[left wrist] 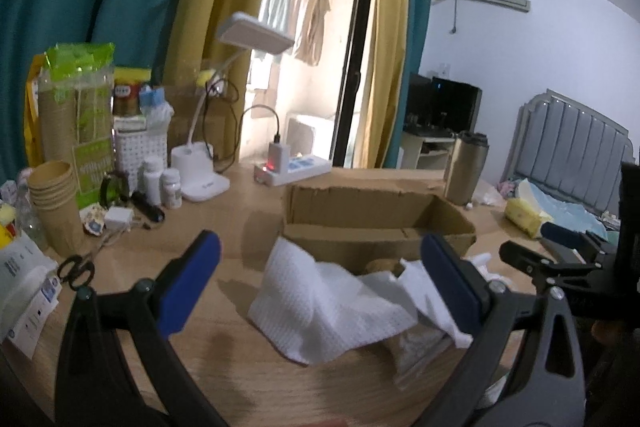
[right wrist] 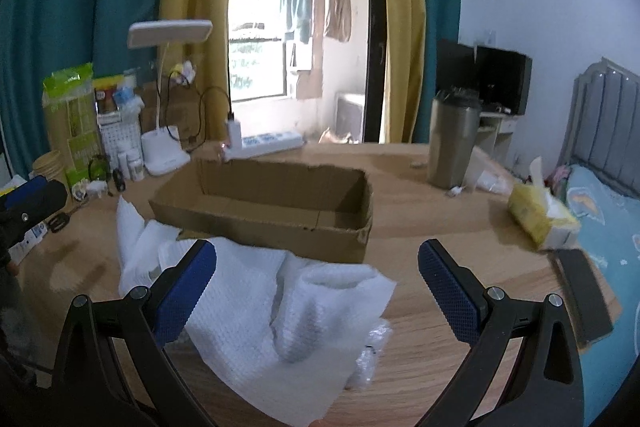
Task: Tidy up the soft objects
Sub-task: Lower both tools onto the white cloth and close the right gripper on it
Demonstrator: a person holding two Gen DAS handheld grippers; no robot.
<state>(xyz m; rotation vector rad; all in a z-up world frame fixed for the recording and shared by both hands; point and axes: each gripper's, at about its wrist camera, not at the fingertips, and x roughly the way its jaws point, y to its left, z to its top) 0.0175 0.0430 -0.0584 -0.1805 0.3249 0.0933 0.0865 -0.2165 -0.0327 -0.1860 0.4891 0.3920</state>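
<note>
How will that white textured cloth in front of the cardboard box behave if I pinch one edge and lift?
The white cloth lies crumpled in soft folds, so it will probably drape limply. It looks thin, likely light. It overlaps the bubble wrap, which might drag along.

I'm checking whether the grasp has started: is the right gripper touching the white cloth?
Apart. In the right wrist view the right gripper is wide open above the white cloth, no blue pad pressing it.
</note>
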